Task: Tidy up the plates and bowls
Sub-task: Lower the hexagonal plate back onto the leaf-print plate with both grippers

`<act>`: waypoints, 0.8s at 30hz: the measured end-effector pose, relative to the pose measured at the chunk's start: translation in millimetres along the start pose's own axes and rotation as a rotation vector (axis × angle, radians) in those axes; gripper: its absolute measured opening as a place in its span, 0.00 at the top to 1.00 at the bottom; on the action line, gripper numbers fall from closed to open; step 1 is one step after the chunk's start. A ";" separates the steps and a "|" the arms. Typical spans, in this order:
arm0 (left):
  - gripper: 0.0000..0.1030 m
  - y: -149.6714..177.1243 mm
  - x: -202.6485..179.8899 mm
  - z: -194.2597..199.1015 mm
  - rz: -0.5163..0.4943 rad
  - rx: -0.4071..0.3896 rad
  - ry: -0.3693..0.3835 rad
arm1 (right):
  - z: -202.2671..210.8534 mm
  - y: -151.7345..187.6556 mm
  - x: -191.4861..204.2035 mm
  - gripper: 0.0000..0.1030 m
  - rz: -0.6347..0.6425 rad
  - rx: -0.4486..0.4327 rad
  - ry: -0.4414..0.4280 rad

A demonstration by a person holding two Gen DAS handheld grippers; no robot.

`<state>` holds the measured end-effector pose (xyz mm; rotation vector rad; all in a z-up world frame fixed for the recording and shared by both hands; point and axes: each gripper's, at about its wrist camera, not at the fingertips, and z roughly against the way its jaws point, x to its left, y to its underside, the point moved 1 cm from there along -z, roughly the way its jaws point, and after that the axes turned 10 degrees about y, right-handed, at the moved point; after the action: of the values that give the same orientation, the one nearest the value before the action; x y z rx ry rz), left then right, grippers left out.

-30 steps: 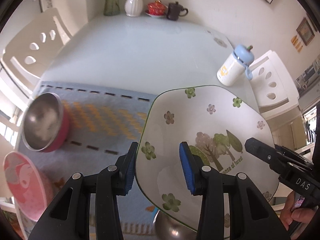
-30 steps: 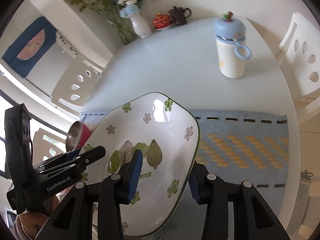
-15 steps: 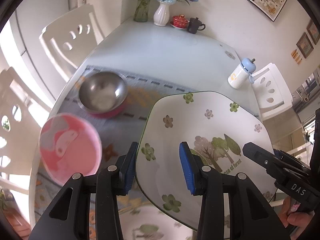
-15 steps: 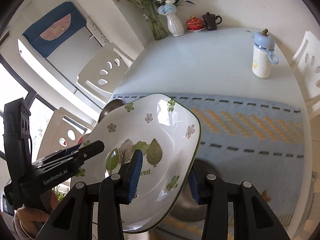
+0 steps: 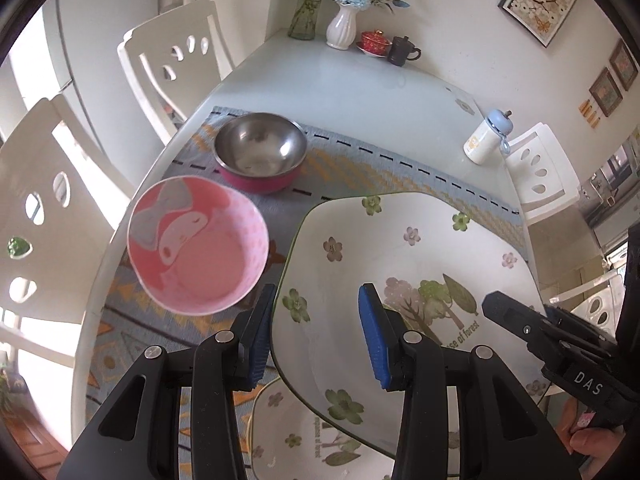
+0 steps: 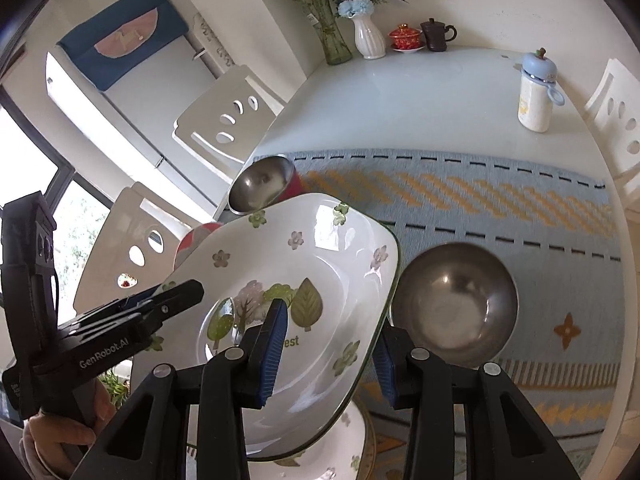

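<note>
We hold the floral plate (image 5: 404,264) off the counter (image 5: 384,92) between both grippers, and we take this plate as our landmark. The left gripper (image 5: 316,336) is clamped on the plate's left rim: one blue pad lies outside the rim, the other on the inner face. The right gripper (image 6: 328,344) grasps the opposite rim the same way; its jaws have just been closing further, with the plate's edge between them. The plate is tilted in the right wrist view.

Directly beneath the plate, a second plate (image 5: 296,440) with the same floral print lies on the patterned mat (image 6: 480,200); only its near part shows below the held plate's edge.

To the plate's left in the left wrist view sits the pink bowl (image 5: 196,248) with a cartoon face inside. Beyond the plate and the pink bowl stands a steel bowl with a red outside (image 5: 260,152). Just beside the plate's right edge in the right wrist view is another steel bowl (image 6: 456,308), upright on the mat.

Well beyond the plate, on bare counter, stands a blue-lidded bottle (image 6: 536,92). At the far end are a white vase (image 6: 368,36), a red lidded cup (image 6: 406,36) and a dark mug (image 6: 438,34).
</note>
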<state>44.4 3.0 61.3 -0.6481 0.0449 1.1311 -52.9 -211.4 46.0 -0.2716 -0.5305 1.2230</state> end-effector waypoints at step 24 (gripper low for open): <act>0.63 64.8 27.3 -7.9 0.047 0.059 0.003 | -22.1 72.3 14.1 0.68 0.056 0.134 0.009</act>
<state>3.8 38.7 15.7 -0.5985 0.0960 1.1694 -97.2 -172.5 -3.5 -0.1785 -0.4335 1.3050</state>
